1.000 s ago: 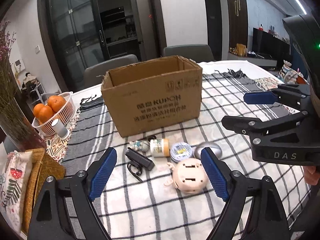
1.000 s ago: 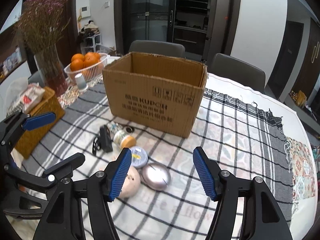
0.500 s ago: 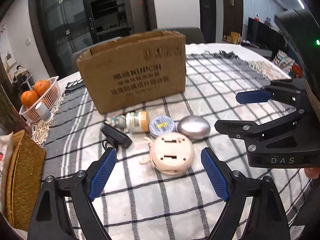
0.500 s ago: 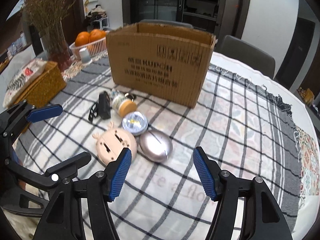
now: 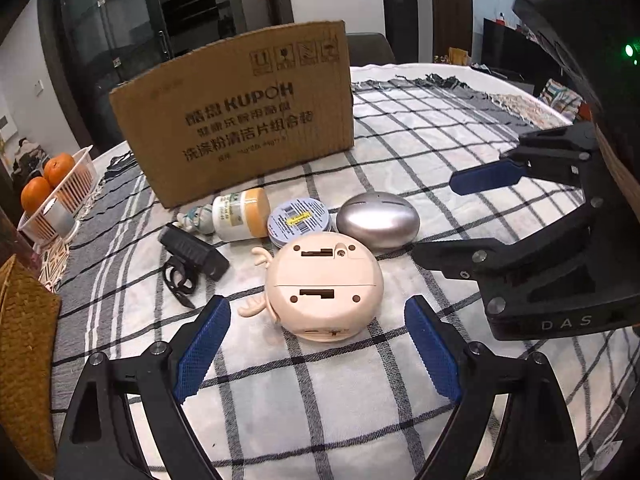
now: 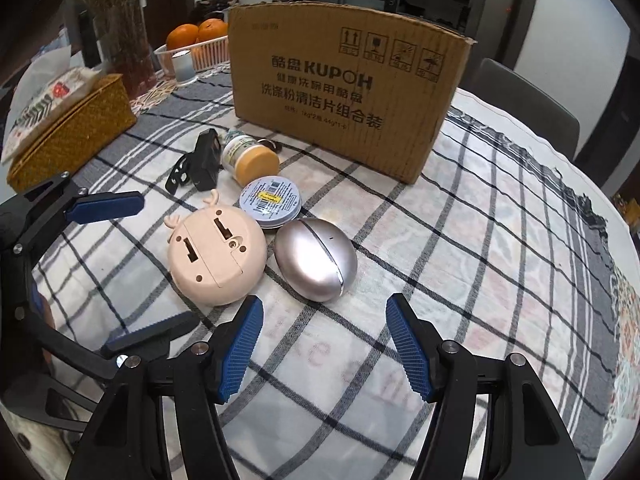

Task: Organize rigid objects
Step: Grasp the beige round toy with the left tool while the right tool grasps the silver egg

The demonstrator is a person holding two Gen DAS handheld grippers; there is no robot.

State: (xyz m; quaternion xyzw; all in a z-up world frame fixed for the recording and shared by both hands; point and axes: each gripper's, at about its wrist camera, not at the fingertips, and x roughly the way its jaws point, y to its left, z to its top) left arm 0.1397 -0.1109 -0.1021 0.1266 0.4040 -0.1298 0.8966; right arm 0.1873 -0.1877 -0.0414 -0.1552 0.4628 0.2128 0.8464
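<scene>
Pink clock point(image 5: 324, 288) touches silver egg point(image 5: 378, 220) and tin point(image 5: 299, 220); both grippers point(image 5: 318, 350) point(image 6: 324, 346) gape empty.

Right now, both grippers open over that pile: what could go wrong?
1. The silver egg is smooth and rounded; it may squirt out of the right gripper.
2. The pink gadget touches the egg and the round tin, so the left gripper could knock them.
3. The two grippers sit close and may collide.

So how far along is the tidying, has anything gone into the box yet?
Nothing looks packed yet. The pink deer-shaped gadget, silver egg-shaped case, round tin, pill bottle and black clip-on light all lie before the cardboard box. Left gripper and right gripper are open, empty.
</scene>
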